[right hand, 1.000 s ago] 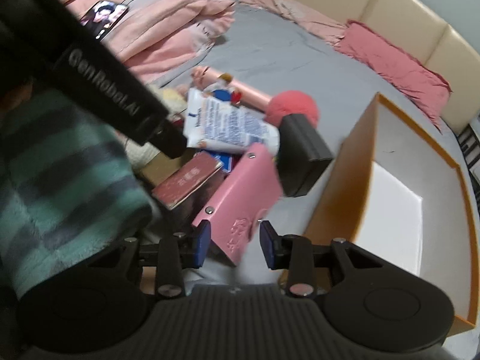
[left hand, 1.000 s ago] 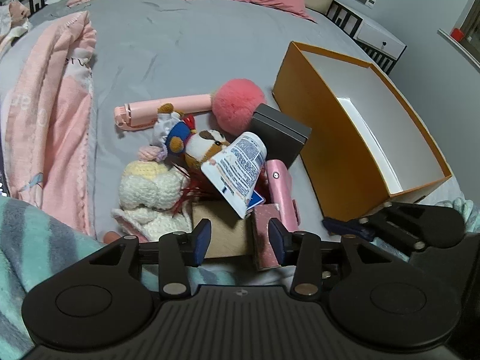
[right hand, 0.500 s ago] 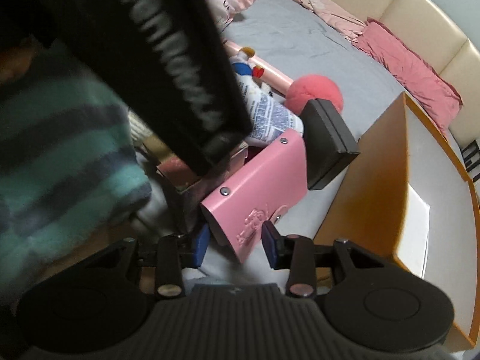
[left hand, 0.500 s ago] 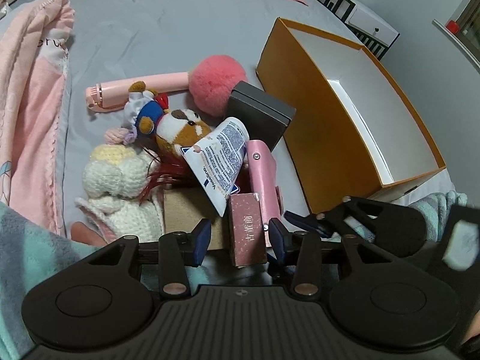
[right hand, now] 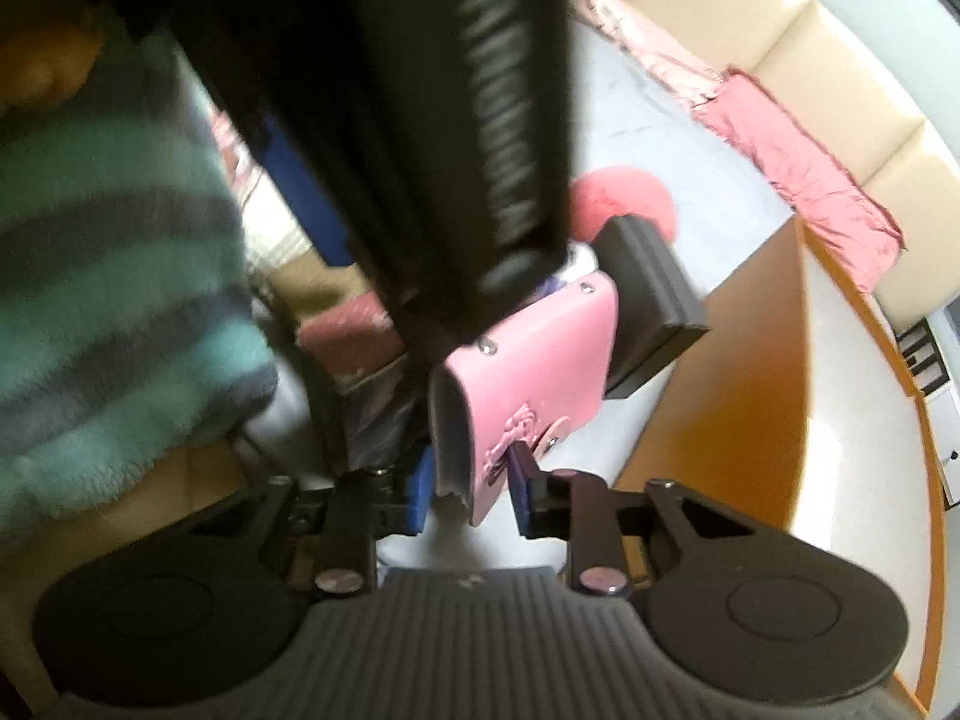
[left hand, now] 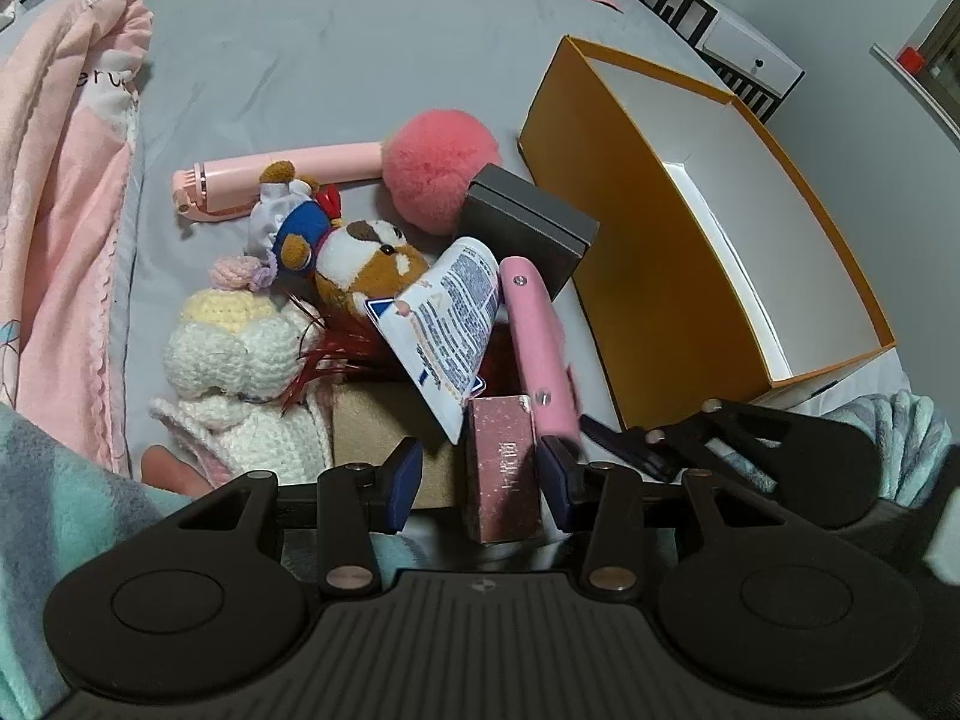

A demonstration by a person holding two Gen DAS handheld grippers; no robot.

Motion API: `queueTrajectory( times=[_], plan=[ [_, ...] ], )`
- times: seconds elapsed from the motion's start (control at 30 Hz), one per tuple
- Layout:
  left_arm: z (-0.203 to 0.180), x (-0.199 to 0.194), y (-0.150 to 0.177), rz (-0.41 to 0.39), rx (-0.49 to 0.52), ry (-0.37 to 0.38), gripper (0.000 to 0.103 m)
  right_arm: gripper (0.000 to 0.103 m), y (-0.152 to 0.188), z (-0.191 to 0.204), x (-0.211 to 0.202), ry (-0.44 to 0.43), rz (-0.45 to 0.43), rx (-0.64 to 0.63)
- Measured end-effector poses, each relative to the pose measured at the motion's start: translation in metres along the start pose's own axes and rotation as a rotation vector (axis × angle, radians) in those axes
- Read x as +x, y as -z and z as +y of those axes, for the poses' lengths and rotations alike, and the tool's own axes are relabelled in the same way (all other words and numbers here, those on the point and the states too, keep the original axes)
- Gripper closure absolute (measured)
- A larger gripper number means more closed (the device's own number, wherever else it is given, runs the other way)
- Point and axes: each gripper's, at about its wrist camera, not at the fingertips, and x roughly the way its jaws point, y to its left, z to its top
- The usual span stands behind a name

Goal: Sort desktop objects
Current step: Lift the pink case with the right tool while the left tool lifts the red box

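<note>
1. The orange box [left hand: 630,276] stands open at the right, its near wall just beside the pink wallet [right hand: 528,384]; bare grey bedsheet [left hand: 336,60] lies beyond the pile
2. Both grippers tilt steeply down
3. The right gripper [right hand: 468,489] has just been closing and its pads pinch the wallet's near edge
4. The left gripper [left hand: 480,474] stands half-wide around the maroon box [left hand: 501,462], right pad just beside it
</note>
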Motion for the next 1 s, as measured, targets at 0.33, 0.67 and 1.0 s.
queueTrajectory(
  times=[0.33,0.67,1.0],
  plan=[
    [-0.002,-0.008,0.002,-0.027,-0.008,-0.003,0.054,0.088,-0.004,-0.037,-0.055,-0.04,-0.053,0.196],
    [-0.005,0.001,-0.003,-0.014,-0.01,-0.015,0.057,0.081,0.003,-0.053,-0.049,-0.08,-0.002,0.295],
    [-0.006,0.008,-0.005,-0.012,-0.011,0.001,0.059,0.083,0.004,-0.069,-0.034,-0.12,0.009,0.374]
  ],
)
